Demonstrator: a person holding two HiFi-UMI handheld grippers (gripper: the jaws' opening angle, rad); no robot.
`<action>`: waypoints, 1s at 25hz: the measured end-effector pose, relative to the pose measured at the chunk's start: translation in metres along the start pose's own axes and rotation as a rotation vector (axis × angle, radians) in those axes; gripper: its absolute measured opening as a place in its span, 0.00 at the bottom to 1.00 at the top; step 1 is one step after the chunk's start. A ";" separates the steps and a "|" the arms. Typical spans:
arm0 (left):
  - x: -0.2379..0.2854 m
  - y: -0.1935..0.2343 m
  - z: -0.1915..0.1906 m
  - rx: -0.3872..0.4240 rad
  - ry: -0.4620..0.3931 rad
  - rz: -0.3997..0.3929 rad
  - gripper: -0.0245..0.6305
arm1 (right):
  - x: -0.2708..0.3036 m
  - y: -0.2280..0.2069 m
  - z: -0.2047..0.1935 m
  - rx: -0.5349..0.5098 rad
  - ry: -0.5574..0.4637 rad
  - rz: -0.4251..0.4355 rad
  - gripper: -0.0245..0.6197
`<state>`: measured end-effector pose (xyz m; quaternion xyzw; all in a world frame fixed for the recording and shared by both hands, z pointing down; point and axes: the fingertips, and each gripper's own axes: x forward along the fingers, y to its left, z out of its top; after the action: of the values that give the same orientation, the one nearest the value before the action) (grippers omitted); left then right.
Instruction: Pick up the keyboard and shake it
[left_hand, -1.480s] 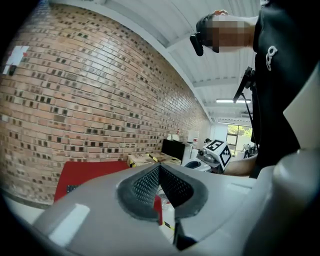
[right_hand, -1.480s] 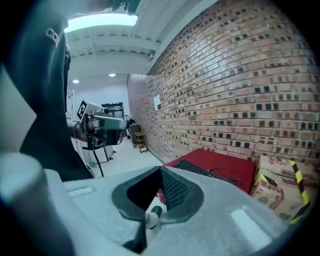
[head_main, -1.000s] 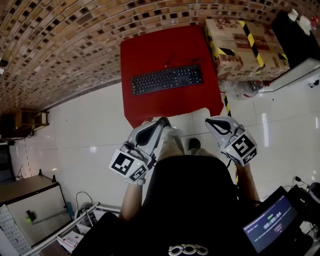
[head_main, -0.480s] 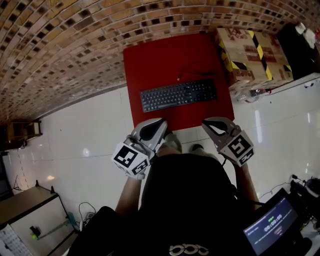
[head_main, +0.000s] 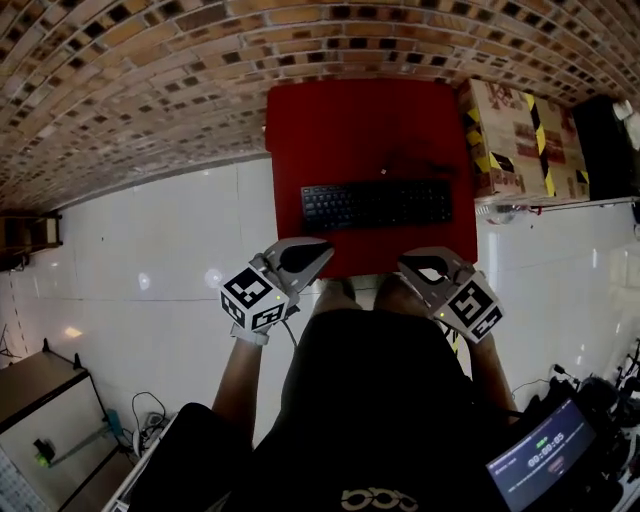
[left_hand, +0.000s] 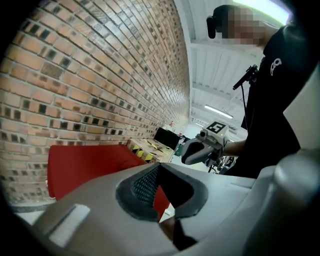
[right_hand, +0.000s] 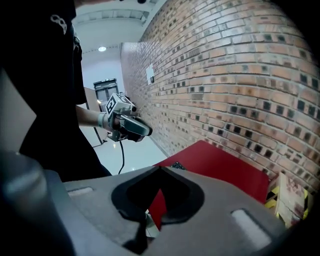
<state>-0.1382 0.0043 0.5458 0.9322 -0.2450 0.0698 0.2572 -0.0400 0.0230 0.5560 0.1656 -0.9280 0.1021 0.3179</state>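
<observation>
A black keyboard (head_main: 376, 203) lies across the near half of a small red table (head_main: 365, 120); a thin cable runs from its back edge. My left gripper (head_main: 324, 250) hovers just off the table's near left edge, shut and empty. At the near right edge my right gripper (head_main: 404, 268) is also shut, with nothing in it. Neither touches the keyboard. In the left gripper view the closed jaws (left_hand: 160, 172) point past the red table (left_hand: 85, 162), with the right gripper (left_hand: 202, 147) beyond. The right gripper view shows the left gripper (right_hand: 127, 125) and the table (right_hand: 220, 165).
A cardboard box (head_main: 515, 135) with black and yellow tape stands right of the table. A brick wall (head_main: 150, 80) runs behind it. White tiled floor (head_main: 150, 260) lies to the left. A screen (head_main: 535, 455) sits at the lower right, and cables lie at the lower left.
The table and keyboard have come closer and more central in the head view. Both grippers now reach the table's near edge, still shut.
</observation>
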 end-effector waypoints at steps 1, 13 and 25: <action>-0.001 0.004 -0.004 -0.012 0.003 0.007 0.06 | 0.003 -0.002 0.001 -0.005 0.010 0.009 0.03; 0.036 0.018 -0.008 -0.161 -0.047 0.075 0.06 | 0.008 -0.036 -0.014 -0.004 0.045 0.104 0.03; 0.077 0.056 -0.056 -0.288 0.084 0.159 0.06 | -0.006 -0.132 -0.115 0.364 0.097 0.003 0.03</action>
<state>-0.0985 -0.0413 0.6382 0.8596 -0.3144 0.0931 0.3920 0.0773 -0.0638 0.6527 0.2140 -0.8780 0.2767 0.3268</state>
